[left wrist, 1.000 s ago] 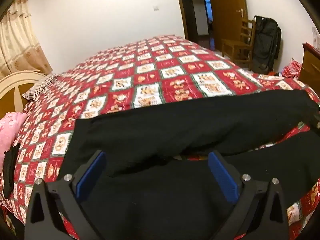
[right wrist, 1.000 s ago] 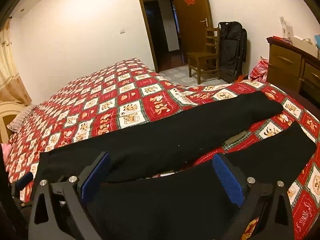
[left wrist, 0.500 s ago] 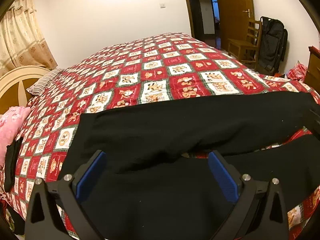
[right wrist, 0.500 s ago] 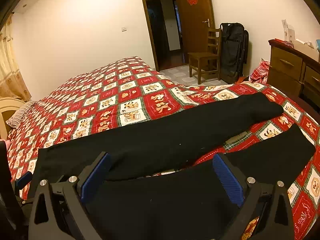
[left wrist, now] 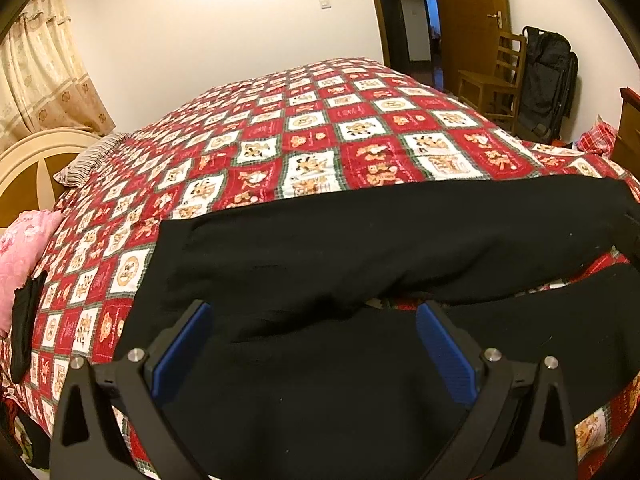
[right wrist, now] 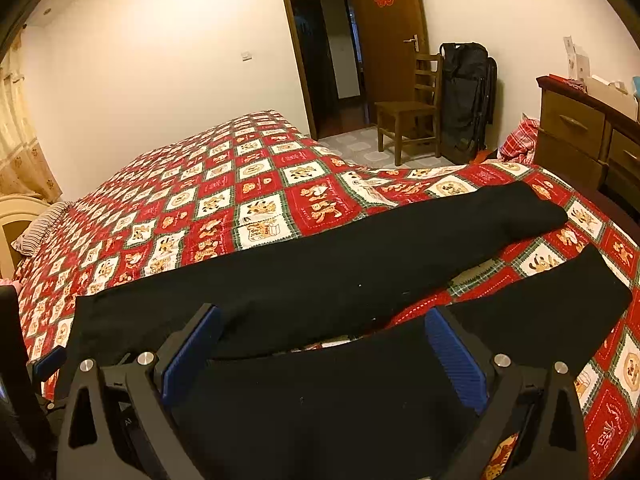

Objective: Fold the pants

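1. Black pants (right wrist: 340,272) lie spread flat on the patterned bedspread (right wrist: 256,204), legs apart.
2. Left gripper (left wrist: 312,332) and right gripper (right wrist: 320,340) both gape, holding nothing.
3. Grabbing one fabric layer could bunch the fold.

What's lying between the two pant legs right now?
Only bare bedspread shows between the far leg and near leg, clearest in the right wrist view.

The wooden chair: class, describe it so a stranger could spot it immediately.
Start at the open doorway in the far wall. Just right of it, the wooden chair stands on the floor, beside a tall black bag. It alone has a slatted back.
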`<state>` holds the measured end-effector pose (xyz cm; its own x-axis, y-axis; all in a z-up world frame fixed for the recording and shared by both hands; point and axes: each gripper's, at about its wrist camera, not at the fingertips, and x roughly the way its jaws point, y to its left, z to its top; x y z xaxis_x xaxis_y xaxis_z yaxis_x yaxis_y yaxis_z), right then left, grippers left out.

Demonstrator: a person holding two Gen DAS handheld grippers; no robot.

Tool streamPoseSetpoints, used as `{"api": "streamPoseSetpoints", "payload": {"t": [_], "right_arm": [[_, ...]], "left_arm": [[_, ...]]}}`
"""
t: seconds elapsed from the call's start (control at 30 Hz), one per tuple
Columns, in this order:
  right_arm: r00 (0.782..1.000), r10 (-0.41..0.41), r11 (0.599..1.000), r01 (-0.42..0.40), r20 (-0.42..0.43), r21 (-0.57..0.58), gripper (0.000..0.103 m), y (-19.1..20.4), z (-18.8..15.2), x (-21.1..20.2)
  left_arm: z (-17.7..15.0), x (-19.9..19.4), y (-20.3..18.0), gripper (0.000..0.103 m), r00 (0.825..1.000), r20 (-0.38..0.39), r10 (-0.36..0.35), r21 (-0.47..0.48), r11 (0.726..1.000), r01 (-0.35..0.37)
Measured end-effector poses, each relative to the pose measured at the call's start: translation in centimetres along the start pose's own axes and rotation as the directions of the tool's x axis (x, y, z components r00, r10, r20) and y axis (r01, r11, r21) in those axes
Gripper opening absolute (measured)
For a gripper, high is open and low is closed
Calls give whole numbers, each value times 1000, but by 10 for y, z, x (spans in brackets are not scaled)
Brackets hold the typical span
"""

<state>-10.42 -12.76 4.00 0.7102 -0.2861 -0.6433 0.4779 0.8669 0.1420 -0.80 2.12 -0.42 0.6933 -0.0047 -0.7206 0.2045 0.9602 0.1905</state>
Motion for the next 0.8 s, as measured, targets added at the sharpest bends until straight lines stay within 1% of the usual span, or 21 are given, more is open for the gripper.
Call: {"api": "streamPoseSetpoints", "payload": {"t": [0.13, 0.8], "right_arm": [[1000, 1, 1000, -1, -3, 0, 102, 0, -1, 1], [1000, 2, 1000, -2, -16, 2, 102, 1, -6, 5]], "left_arm": [[0, 1, 0, 103, 1000, -9, -11, -6, 1000, 11], [-2, 3, -1, 103, 999, -27, -18, -8, 1000, 17]]}}
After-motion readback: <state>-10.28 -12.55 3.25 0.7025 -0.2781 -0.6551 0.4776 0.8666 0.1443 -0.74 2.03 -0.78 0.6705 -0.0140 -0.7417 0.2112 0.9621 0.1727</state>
